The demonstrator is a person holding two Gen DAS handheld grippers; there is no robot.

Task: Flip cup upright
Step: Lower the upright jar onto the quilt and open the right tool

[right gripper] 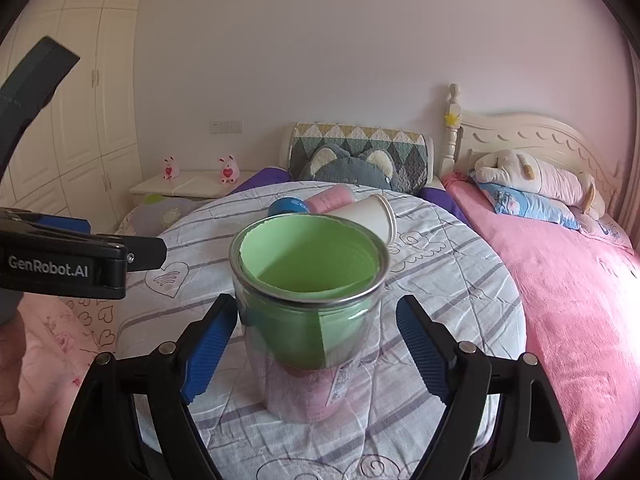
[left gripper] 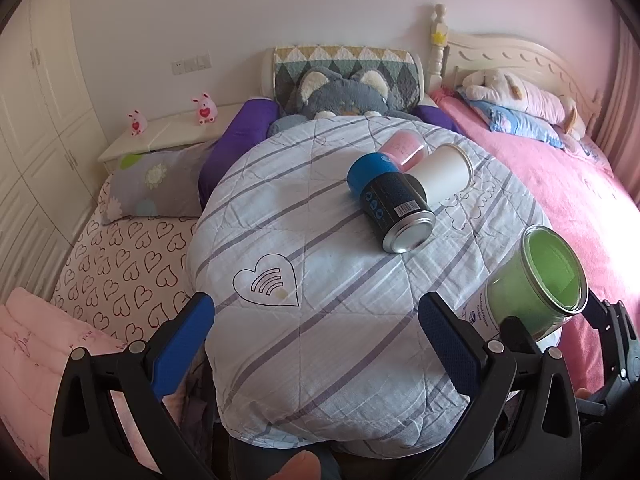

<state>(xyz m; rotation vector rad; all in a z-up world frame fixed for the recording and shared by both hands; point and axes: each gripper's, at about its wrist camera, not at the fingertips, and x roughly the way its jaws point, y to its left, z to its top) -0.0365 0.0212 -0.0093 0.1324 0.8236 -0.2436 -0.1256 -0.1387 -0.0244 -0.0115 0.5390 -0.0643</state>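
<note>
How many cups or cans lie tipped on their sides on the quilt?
3, all clustered mid-quilt: the black-and-blue can nearest, the white paper cup to its right, the pink cup behind. The green-lined clear cup stands upright between the right gripper fingers. Others may be hidden.

Bedroom, plain white wall (left gripper: 280, 8) with a switch plate (left gripper: 192, 65). Cream panelled wardrobe (left gripper: 36, 128) along the left side. White nightstand (left gripper: 168, 136) against the wall, two pink toy rabbits (left gripper: 205, 109) on top. Two beds side by side: one with a heart-print sheet (left gripper: 120, 264) and quilted headboard (left gripper: 348, 66), one with a pink blanket (left gripper: 560, 208) and carved cream headboard (left gripper: 520, 56). Pink curtain (left gripper: 624, 92) at far right, daylight strong there.
</note>
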